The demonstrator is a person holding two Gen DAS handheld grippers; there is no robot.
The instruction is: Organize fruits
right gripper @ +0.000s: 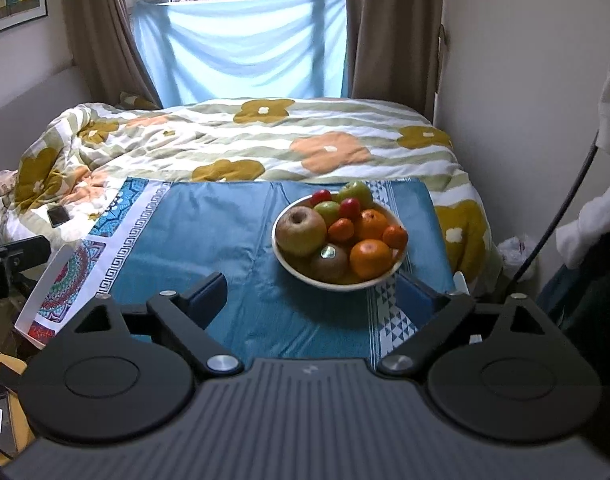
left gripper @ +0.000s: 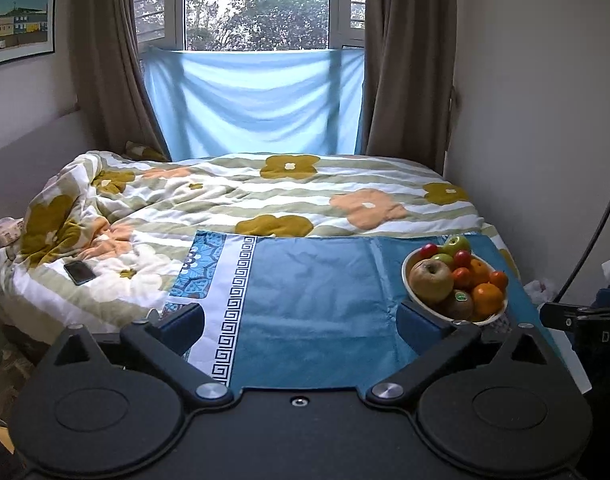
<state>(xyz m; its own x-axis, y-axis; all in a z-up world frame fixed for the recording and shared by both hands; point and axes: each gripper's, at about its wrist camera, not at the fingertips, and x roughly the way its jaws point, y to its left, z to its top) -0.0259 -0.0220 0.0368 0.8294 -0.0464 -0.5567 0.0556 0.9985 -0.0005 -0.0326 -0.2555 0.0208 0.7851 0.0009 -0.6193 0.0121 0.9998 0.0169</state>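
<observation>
**A:** Both sets of jaws stand spread wide with nothing between them. The left black two-finger gripper (left gripper: 301, 322) hangs over bare blue cloth, and so does the right black two-finger gripper (right gripper: 319, 300).

**B:** And the fruit?

**A:** All in the round white ceramic bowl (right gripper: 337, 283), which sits on the teal-blue patterned tablecloth (right gripper: 209, 240) just ahead of the right gripper, nearer its right finger. From the left gripper's side the bowl (left gripper: 409, 286) is off to the right, just beyond that finger's tip.

**B:** What's piled in it?

**A:** A big russet-yellow apple (right gripper: 301, 231) on the left, a brown kiwi with a sticker (right gripper: 329, 262) at the front, a large orange (right gripper: 370, 258) beside it, smaller tangerines, small red fruits and green apples behind.

**B:** Around the cloth?

**A:** A rumpled flowered duvet in white, mustard and peach (left gripper: 265, 196), with a dark flat smartphone (left gripper: 79, 272) lying on it at the left. Beyond, a pale blue sheet (left gripper: 257, 104) hangs across the window between brown curtains.
</observation>
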